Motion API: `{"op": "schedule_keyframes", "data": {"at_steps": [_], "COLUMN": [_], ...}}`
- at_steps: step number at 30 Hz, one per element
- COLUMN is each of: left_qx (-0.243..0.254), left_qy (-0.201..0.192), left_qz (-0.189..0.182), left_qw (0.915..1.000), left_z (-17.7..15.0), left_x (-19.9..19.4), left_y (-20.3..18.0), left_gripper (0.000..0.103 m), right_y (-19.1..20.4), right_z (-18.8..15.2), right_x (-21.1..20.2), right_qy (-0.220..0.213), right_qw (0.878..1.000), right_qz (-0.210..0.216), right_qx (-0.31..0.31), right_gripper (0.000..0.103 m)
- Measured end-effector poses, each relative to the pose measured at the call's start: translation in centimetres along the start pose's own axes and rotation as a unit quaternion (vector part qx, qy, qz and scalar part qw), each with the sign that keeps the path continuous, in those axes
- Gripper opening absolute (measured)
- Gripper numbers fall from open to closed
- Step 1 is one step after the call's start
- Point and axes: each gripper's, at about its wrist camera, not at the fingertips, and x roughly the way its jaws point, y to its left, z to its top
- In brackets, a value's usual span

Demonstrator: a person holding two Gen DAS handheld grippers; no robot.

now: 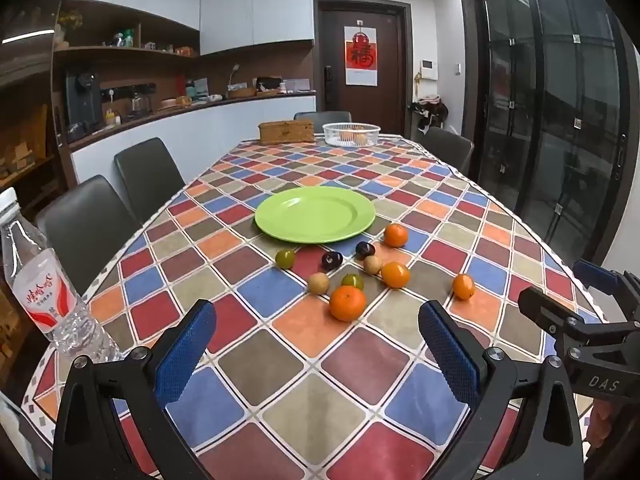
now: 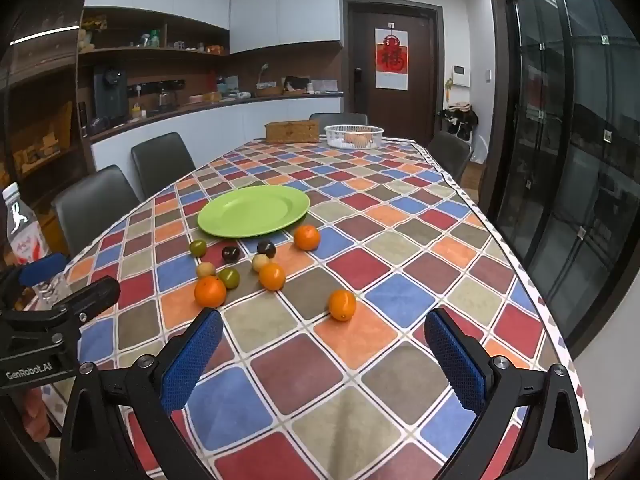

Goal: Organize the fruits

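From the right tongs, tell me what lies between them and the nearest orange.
Nothing: only bare checkered tablecloth lies between the open right tongs and the lone orange, in the right wrist view.

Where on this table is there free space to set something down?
The round green plate is bare. Open checkered tablecloth lies between it and the clear plastic basket, and near the grippers. It is crowded in front of the plate, where the oranges and small fruits cluster.
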Motion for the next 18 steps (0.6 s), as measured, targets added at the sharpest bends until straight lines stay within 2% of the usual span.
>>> {"op": "schedule_keyframes", "data": {"at_steps": [3,4,6,18], "left_qx": [0.004,-0.012,-0.014,-0.007], "left_qy": [-0.006,-0.015,-0.022,-0.024], "left_qz": [0.003,-0.009,-0.003,-0.002], "left_qw": [1.0000,0.9998,0.9997,0.9997], "left_z": [-0.2,-0.2,-0.4,-0.2], "left_x": [0.1,-0.4,-0.9,-1.6], "left_y": [-1.0,0.1,0.3,0.3], "left_gripper": [0.103,0.103,0.103,0.103], "right_y": [0.1,0.0,0.1,0.4], "right_z": [0.0,0.0,0.0,0.3], "right_x": [-0.1,-0.1,-0.2,-0.5], "right_qy": [-0.001,0.000,-0.001,-0.004], "right_qw": [1.000,1.000,1.000,1.000], "right_qz": [-0.005,-0.005,-0.005,-0.002], "right_qx": [-0.005,-0.004,-0.004,-0.004], "right_gripper": [0.102,0.102,0.102,0.102]}}
